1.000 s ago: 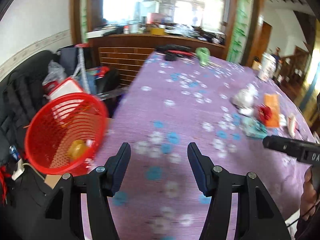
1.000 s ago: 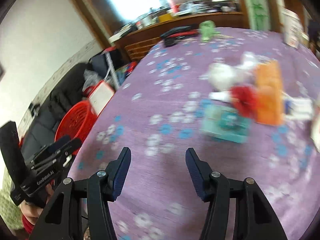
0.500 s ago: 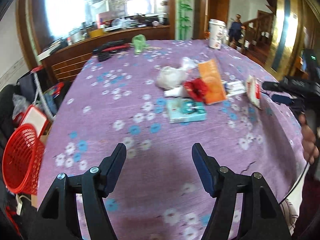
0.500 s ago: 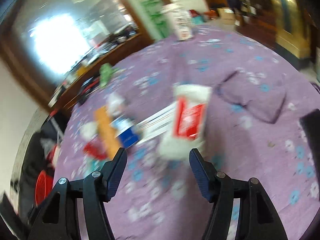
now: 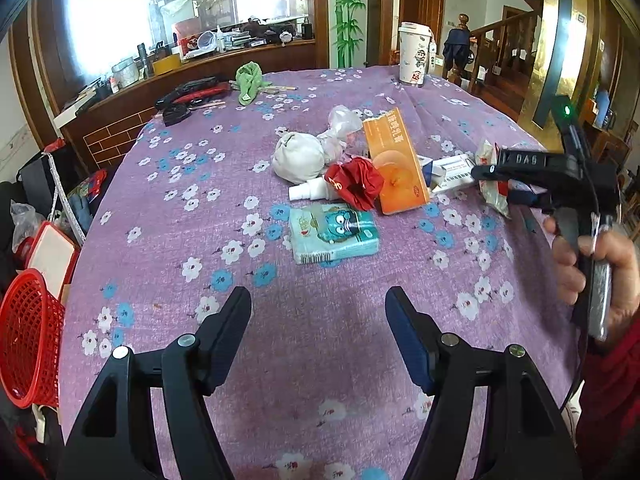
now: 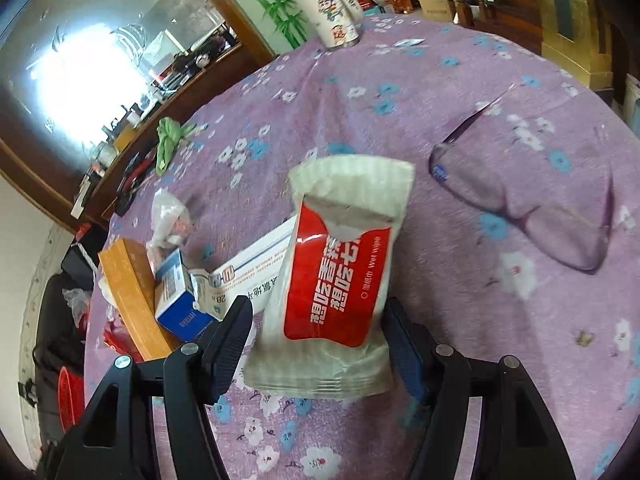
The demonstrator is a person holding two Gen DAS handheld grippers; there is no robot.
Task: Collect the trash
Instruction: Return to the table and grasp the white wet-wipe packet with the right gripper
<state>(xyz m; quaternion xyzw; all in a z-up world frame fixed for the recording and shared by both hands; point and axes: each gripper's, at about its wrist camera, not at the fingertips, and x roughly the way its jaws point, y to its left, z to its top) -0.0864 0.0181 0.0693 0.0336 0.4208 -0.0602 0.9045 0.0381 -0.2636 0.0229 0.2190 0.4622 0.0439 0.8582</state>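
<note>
Purple floral tablecloth (image 6: 460, 92), wet-wipe packet (image 6: 336, 280) lying between spread right jaws, left jaws spread, empty

Wipes packet (image 6: 336, 280) lies between right tool (image 6: 318, 332) tips (box (image 6: 182, 300) left).

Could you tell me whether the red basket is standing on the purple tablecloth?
No, the red basket sits below the table's left edge, off the purple tablecloth.
</note>
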